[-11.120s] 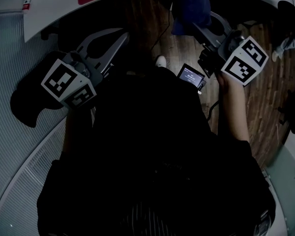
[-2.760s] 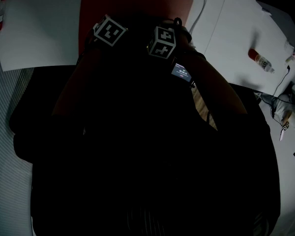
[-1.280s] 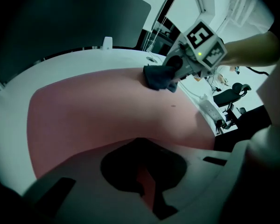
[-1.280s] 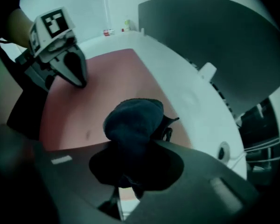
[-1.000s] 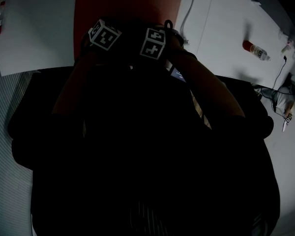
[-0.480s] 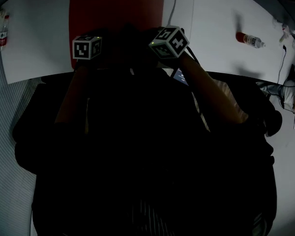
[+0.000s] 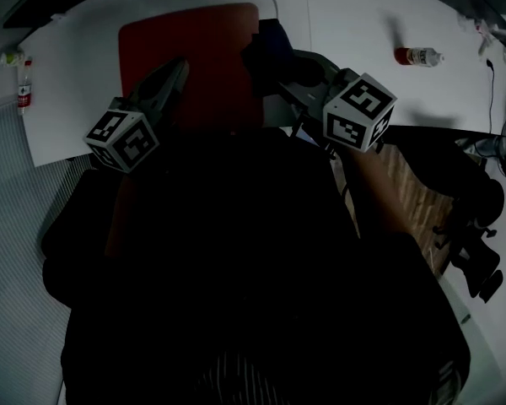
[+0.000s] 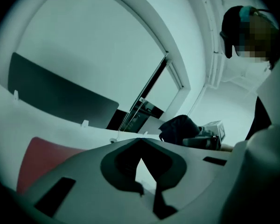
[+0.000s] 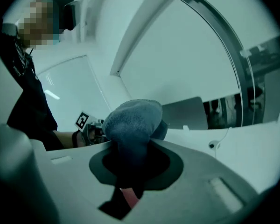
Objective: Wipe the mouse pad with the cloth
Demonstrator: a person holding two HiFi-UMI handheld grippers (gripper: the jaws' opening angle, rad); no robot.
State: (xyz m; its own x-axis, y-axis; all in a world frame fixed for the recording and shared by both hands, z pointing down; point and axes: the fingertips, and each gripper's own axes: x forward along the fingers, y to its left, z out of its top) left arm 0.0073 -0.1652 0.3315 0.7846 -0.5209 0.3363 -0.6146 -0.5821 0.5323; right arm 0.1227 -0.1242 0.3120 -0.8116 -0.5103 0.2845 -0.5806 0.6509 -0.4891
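Cloth [image 7: 268, 42], dark blue, bunched in right gripper's [image 7: 274, 64] clamped jaws at red mouse pad's [image 7: 194, 57] right edge. Left gripper [image 7: 177, 64] over pad, jaw tips together, empty. Bottle [image 7: 417, 56] lying on white table [image 7: 346, 15], contents unreadable. Person's dark torso hides pad's near edge.

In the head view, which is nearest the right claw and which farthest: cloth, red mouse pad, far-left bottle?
1. cloth, gripped in the right claw.
2. mouse pad, just to its left.
3. bottle, at the table's far left edge.
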